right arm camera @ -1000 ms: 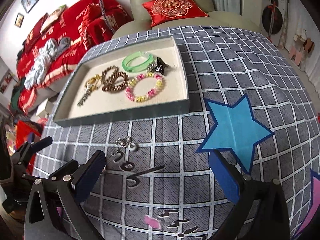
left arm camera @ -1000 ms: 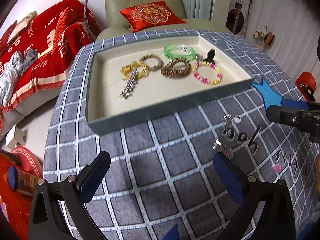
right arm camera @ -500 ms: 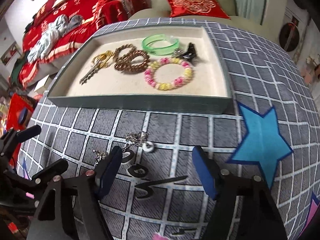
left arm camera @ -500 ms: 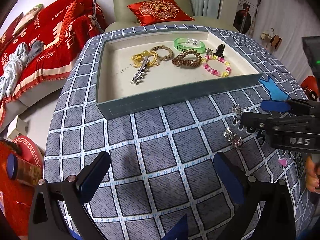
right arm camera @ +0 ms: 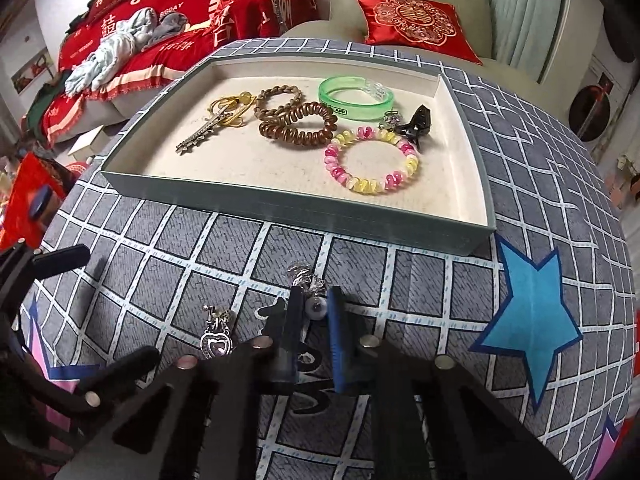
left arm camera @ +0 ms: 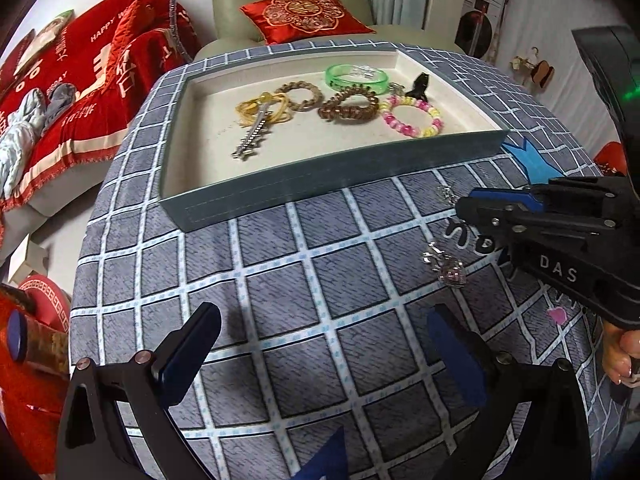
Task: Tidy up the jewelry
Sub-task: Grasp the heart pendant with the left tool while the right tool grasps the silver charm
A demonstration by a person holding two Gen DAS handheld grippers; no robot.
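Observation:
A pearl earring (right arm camera: 314, 309) with a silver clasp lies on the checked cloth just in front of the grey tray (right arm camera: 280, 212). My right gripper (right arm camera: 315, 300) is closing, its jaws nearly together, and both pads touch the pearl. In the left wrist view the right gripper (left arm camera: 466, 206) reaches in from the right, the clasp (left arm camera: 447, 194) showing at its tip. A heart pendant (right arm camera: 217, 346) lies loose to the left. My left gripper (left arm camera: 320, 328) hovers open over bare cloth, with the heart pendant (left arm camera: 446, 268) ahead of its right finger.
The tray (left arm camera: 320, 184) holds a green bangle (right arm camera: 354, 98), a brown coil tie (right arm camera: 298, 126), a pink-yellow bead bracelet (right arm camera: 372, 160), a black claw clip (right arm camera: 416, 124) and a silver hair clip (right arm camera: 208, 128). A blue star (right arm camera: 528, 320) marks the cloth. An armchair and red sofa stand behind.
My right gripper has shifted left and lower toward the pearl earring, and its jaws have gone from wide open to nearly together around the pearl. The left gripper has stayed open and hardly moved.

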